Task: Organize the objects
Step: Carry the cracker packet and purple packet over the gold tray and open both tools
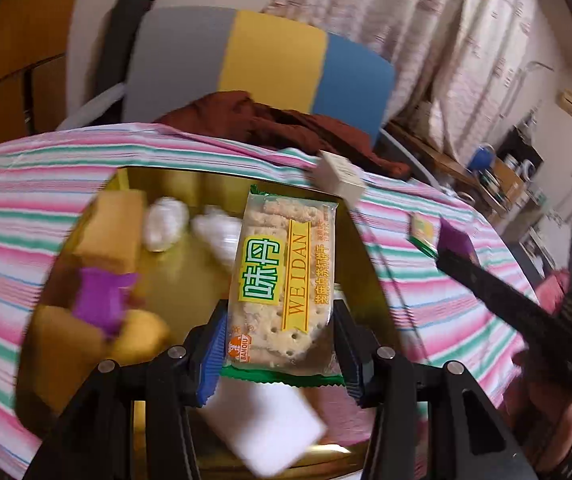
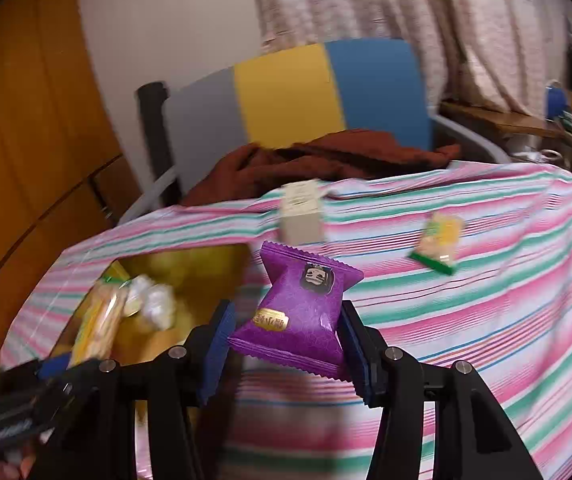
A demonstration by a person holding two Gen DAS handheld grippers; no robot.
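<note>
The left gripper (image 1: 277,344) clamps a cracker pack (image 1: 281,280) above the gold tray (image 1: 366,264), which already holds 2 white sweets (image 1: 165,222) and a purple packet (image 1: 101,300). The right gripper (image 2: 286,344) pinches another purple packet (image 2: 302,312) over the striped cloth (image 2: 486,320), near a white box (image 2: 300,212) and a small green pack (image 2: 438,244).
</note>
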